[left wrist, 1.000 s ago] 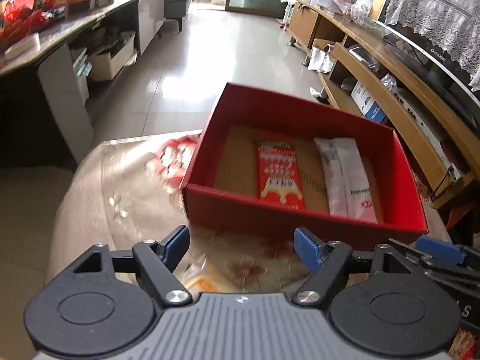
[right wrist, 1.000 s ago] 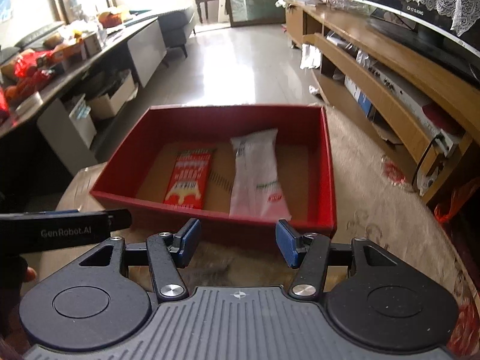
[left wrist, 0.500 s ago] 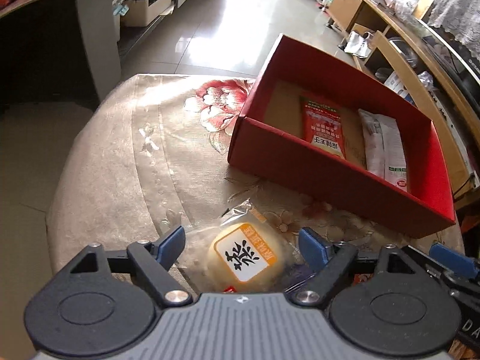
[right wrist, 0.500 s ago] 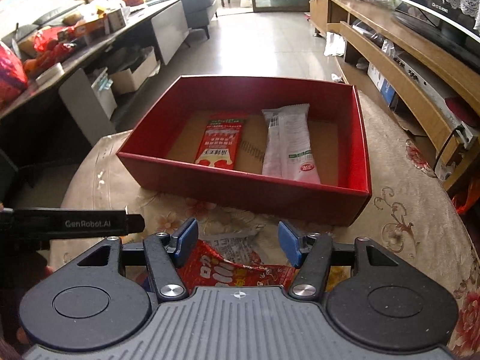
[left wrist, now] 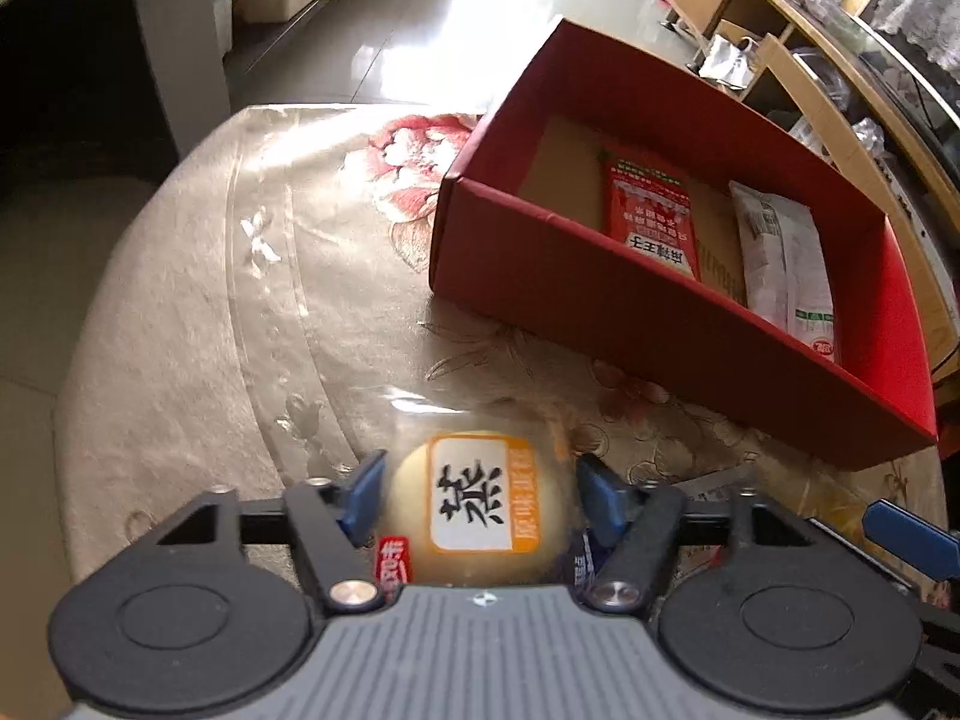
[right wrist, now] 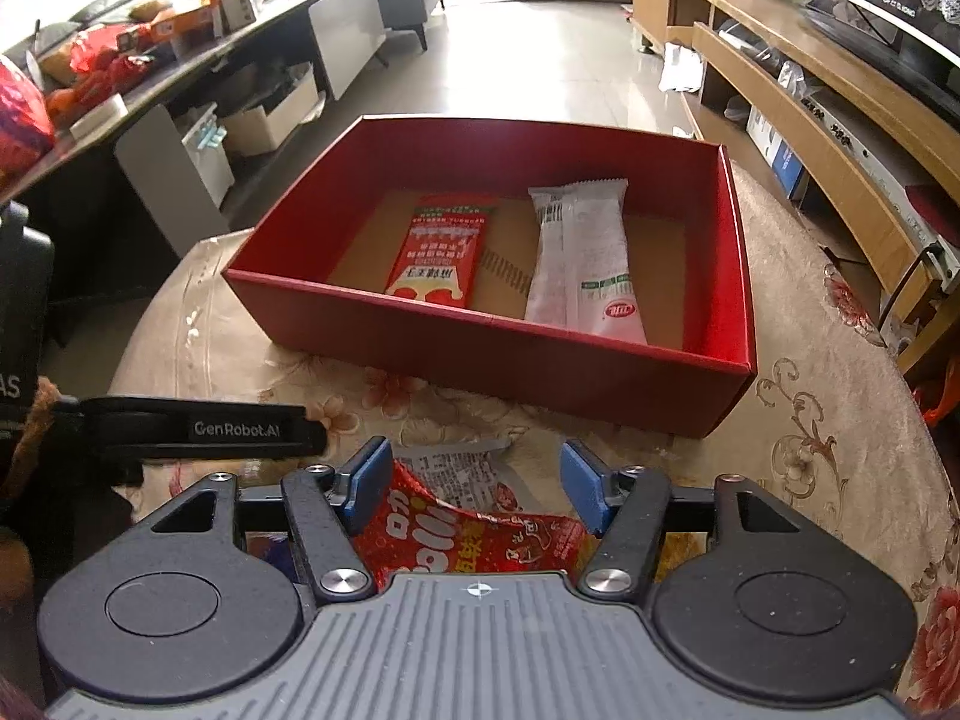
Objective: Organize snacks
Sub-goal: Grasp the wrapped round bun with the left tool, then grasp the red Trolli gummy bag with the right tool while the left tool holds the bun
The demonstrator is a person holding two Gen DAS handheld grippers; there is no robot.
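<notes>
At the bottom of the left wrist view, the left claw [left wrist: 477, 495] straddles a round bun in a clear wrapper [left wrist: 480, 504], which lies flat on the counter [left wrist: 198, 312]. Its jaws are closing, with the bun between them. The blue pads sit right at the wrapper's sides, but I cannot tell whether they press yet. The pale bun looks soft, so coming in from both flanks suits it: a squeeze across the middle grips the package without crushing the labelled top.

Low in the right wrist view, the right claw [right wrist: 474, 483] hangs over a crumpled red snack packet [right wrist: 474, 531]. Its jaws are opening and stand clear of the foil on both sides, probably widening to take in the packet's bulk. The left tool's black arm crosses at middle left of that frame, so the two hands work close together at the near edge of the counter.

Further off, towards the centre of both views, the red box [right wrist: 498, 354] rests on the flowered cloth with its open top facing up, ready to receive what is lifted. Inside, a red sachet [right wrist: 441, 252] and a white wrapped bar [right wrist: 579, 258] lie flat, side by side and lengthwise. The box floor at the left and right ends is still bare for the two snacks outside.
</notes>
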